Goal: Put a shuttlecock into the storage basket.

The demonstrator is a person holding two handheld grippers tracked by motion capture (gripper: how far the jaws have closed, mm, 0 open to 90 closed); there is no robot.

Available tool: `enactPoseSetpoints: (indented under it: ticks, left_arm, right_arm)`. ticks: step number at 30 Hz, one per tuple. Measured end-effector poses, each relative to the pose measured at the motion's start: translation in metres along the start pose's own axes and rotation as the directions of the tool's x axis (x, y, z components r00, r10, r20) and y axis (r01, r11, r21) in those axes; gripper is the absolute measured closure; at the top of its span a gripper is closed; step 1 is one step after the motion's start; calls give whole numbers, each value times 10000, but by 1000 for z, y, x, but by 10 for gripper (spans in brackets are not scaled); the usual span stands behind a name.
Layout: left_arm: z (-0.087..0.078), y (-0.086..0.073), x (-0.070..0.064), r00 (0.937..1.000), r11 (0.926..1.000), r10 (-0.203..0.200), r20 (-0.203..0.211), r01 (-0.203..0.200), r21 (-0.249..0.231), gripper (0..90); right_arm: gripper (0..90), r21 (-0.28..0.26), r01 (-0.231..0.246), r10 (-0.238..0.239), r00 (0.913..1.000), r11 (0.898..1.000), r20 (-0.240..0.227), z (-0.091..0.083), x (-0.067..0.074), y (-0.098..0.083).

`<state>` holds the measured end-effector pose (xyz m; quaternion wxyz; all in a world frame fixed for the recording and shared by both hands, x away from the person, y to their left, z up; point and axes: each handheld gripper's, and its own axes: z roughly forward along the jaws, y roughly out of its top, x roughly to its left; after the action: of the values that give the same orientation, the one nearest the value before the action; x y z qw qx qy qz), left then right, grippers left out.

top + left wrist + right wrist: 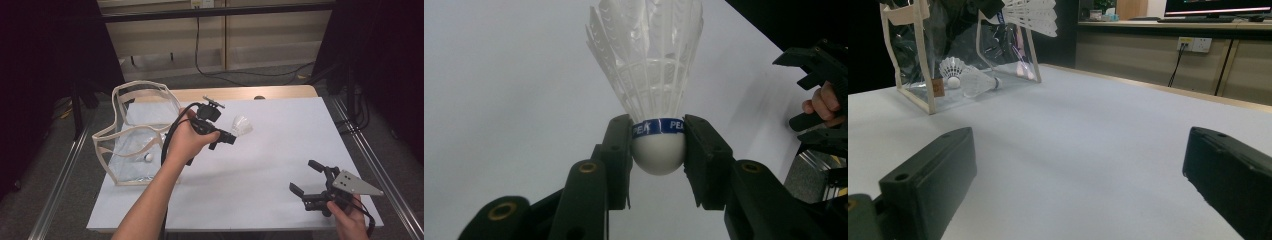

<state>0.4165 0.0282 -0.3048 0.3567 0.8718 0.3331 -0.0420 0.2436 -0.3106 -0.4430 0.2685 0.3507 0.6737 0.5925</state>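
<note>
The left claw (pixel 658 150) pinches a shuttlecock (pixel 649 75) by its rounded white cork base, one black pad on each side just below the blue band, so the feather skirt fans out forward, free of the jaws. Gripping the hard cork and not the feathers looks deliberate: the cork takes pressure, the feathers would crush. In the high view the left claw (pixel 231 135) is held above the surface (pixel 280 150) by the person's left hand (pixel 187 140), with the shuttlecock (pixel 241 125) pointing away from the wrist, toward the table's middle.

Just beside that hand, at the left edge of the surface, stands a clear bag (pixel 135 135) with pale trim, its top gaping open. A shuttlecock lying inside (pixel 951 71) and a second one near it (pixel 979 82) show through the plastic in the right gripper view, so the work seems to be moving shuttlecocks between bag and surface; which way I cannot say for sure from here, since the bag's mouth is hard to read.

Well apart, near the front right corner, the right claw (pixel 306 177) rests low with its jaws spread wide and nothing between them, apparently waiting its turn.
</note>
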Motion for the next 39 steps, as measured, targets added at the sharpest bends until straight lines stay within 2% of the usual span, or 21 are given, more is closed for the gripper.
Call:
enactPoseSetpoints:
  ticks: [6,8,14,23,24,39]
  left_arm:
    - [-6,3,-2,9999,9999,-122,-61,122,-25,651]
    - [-9,4,-2,10000,10000,26,-96,-25,54,651]
    - [-15,7,-3,10000,9999,-35,-89,36,120,651]
    - [-26,9,-4,9994,9995,-316,-153,316,0,651]
    - [-28,10,-3,9997,9998,-186,-164,188,89,651]
    - [-44,13,-3,9987,9989,-477,-172,478,10,651]
  right_arm:
    - [4,4,-4,4,10000,10000,0,0,0,0]
    - [4,0,2,-2,10000,10000,-1,0,0,0]
    - [4,8,-23,23,10000,10000,-1,0,0,0]
    - [4,-3,-12,12,10000,10000,3,0,0,0]
    - [4,-6,-3,3,10000,10000,3,0,0,0]
    - [4,-14,12,-12,10000,10000,2,0,0,0]
